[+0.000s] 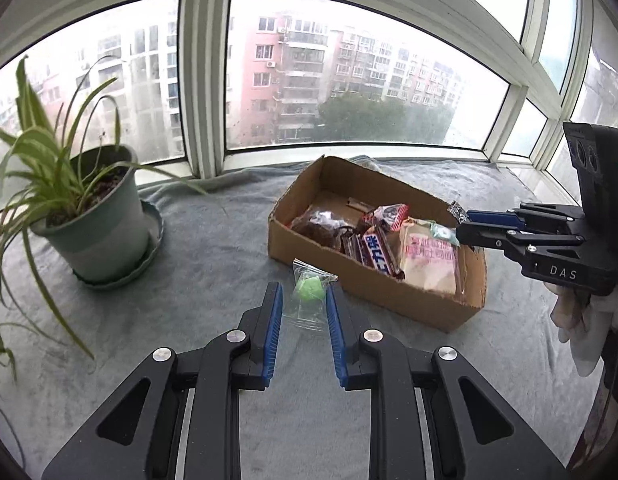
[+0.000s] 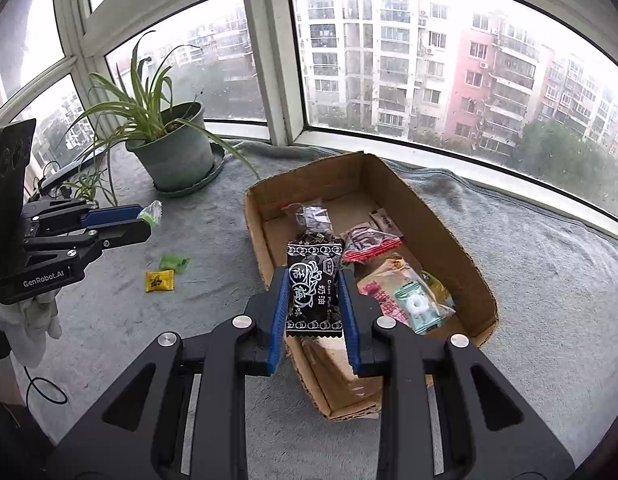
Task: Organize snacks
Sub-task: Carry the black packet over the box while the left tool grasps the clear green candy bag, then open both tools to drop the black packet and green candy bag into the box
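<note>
Both grippers pinching candies by the snack box.
Left gripper [image 1: 304, 300] clamps a clear-wrapped green candy [image 1: 307, 289] above the grey cloth [image 1: 213, 240]; right gripper [image 2: 314, 292] clamps a black plum candy packet [image 2: 314, 280] over the cardboard box [image 2: 449, 224] of snacks.

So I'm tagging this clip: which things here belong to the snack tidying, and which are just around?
Job:
brown cardboard box
black plum candy packet in right gripper
clear packet with green candy in left gripper
yellow and green candies on cloth

Around:
green potted plant
grey cloth
</note>
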Available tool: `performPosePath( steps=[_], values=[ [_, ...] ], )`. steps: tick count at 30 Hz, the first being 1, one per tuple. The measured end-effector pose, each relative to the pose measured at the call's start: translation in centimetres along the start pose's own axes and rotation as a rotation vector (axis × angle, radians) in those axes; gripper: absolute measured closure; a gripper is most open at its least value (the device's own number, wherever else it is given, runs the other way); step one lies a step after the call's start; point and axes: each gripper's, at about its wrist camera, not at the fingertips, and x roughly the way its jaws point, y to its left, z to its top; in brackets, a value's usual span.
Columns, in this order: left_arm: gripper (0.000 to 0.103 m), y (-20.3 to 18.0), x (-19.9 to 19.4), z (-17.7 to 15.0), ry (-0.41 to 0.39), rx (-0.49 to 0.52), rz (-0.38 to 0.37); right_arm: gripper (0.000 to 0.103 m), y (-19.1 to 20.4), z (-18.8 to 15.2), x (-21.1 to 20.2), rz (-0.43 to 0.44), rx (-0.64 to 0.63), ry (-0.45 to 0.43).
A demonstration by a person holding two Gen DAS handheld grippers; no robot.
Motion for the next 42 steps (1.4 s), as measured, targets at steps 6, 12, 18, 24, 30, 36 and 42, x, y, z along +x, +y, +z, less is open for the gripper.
performPosePath(
  steps=[6, 12, 18, 24, 30, 36, 42],
  values=[
    [0.082, -1.9, 2.6, 3.3, -0.009, 0.051, -0.009, 0.077, -1.9, 0.6, 0.8, -0.033, 0.036, -0.001],
    [0.082, -3.4, 4.9, 5.2, -0.008, 0.07, -0.027, 0.077, -4.2, 0.6, 2.0, -0.067, 0.076, 0.022],
    [0.082, -4.2, 7.1, 6.4, 0.008, 0.072, -0.03, 0.077, -6.2, 0.5, 3.3, -0.085, 0.117, 0.035],
    [0.082, -4.3, 8.5, 6.5, 0.025, 0.057, -0.033, 0.077, -6.7, 0.4, 4.0, -0.092, 0.123, 0.044],
    [0.08, -4.1, 8.8, 6.5, 0.034, 0.043, -0.031, 0.069, -6.2, 0.4, 4.0, -0.094, 0.111, 0.039],
    [0.065, -4.1, 8.6, 6.5, 0.029, 0.045, -0.033, 0.041, -5.8, 0.4, 3.2, -0.109, 0.112, 0.011],
    [0.065, -4.1, 7.9, 6.6, 0.016, 0.05, -0.034, 0.029, -5.4, 0.1, 2.6, -0.123, 0.1, 0.007]
  ],
)
